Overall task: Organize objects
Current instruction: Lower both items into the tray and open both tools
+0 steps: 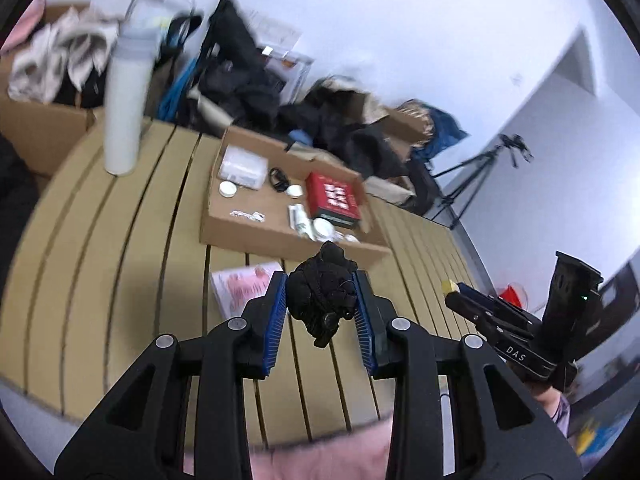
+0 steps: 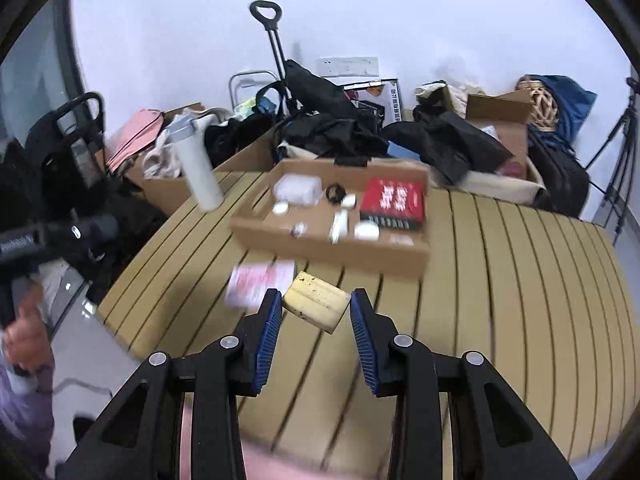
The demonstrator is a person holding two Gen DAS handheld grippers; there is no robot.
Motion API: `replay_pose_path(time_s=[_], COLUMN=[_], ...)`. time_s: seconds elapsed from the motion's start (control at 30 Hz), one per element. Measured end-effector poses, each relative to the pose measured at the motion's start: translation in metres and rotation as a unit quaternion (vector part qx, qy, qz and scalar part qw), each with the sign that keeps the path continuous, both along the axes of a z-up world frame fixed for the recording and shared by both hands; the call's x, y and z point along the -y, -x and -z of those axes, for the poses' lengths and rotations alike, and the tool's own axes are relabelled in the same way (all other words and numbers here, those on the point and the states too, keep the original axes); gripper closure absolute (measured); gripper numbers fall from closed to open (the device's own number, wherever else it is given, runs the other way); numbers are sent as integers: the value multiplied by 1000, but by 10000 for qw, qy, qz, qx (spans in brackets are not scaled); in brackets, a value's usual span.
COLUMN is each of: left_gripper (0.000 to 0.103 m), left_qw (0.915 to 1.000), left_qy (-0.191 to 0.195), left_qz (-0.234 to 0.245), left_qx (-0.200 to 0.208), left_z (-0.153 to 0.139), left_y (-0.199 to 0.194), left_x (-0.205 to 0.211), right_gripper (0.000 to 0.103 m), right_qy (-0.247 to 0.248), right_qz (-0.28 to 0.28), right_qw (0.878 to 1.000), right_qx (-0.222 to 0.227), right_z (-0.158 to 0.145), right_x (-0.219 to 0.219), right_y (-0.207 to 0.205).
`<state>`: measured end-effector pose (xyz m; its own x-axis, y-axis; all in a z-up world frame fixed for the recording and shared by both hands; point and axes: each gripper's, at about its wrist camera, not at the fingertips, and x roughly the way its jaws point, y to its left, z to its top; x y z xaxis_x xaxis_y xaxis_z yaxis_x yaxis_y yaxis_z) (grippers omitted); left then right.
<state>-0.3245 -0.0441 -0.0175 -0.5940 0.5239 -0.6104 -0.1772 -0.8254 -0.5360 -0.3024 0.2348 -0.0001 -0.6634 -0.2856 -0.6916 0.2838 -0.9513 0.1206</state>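
Observation:
My left gripper (image 1: 321,306) is shut on a crumpled black bundle of cloth and cord (image 1: 322,296), held above the slatted table (image 1: 120,264). My right gripper (image 2: 314,308) is shut on a pale yellow block (image 2: 316,300), tilted, also above the table; this gripper shows at the right of the left wrist view (image 1: 454,290). A shallow cardboard tray (image 2: 320,246) ahead holds a red book (image 2: 394,200), a clear plastic box (image 2: 298,190), small white items and a black cord. A pink-printed packet (image 2: 260,280) lies on the table just before the tray.
A tall white bottle (image 1: 126,92) stands on the table's far left. Cardboard boxes, black clothing and bags (image 2: 340,128) pile up behind the table. A tripod (image 1: 476,176) stands at the right. The table's near edge (image 2: 280,444) is close below my grippers.

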Motion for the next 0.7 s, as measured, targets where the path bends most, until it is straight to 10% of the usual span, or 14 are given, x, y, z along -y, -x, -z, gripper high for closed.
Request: replay_pose_path(time_s=[0.33,0.47,0.57,0.7], left_gripper=[74,62,44,44], left_qw=[9748,9817,9804,9779], left_qy=[2123,1789,1912,2047], left_qz=[-79,-79,-22,-82], left_qx=[676,646,470,413], left_z=[85,105,96,76], left_y=[182,186,177,175], left_x=[-32,-17,-16,-12], right_gripper=[64,64,20,13], right_qy=[323,70,12,231], right_qz=[53,-46,-157,-102], right_qw=[9921,9881,9880,9898], right_qx=[1209,1538,1536,1403], right_z=[88,123,134,122], right_x=[69,97,106,98], right_y=[245,290,305,300])
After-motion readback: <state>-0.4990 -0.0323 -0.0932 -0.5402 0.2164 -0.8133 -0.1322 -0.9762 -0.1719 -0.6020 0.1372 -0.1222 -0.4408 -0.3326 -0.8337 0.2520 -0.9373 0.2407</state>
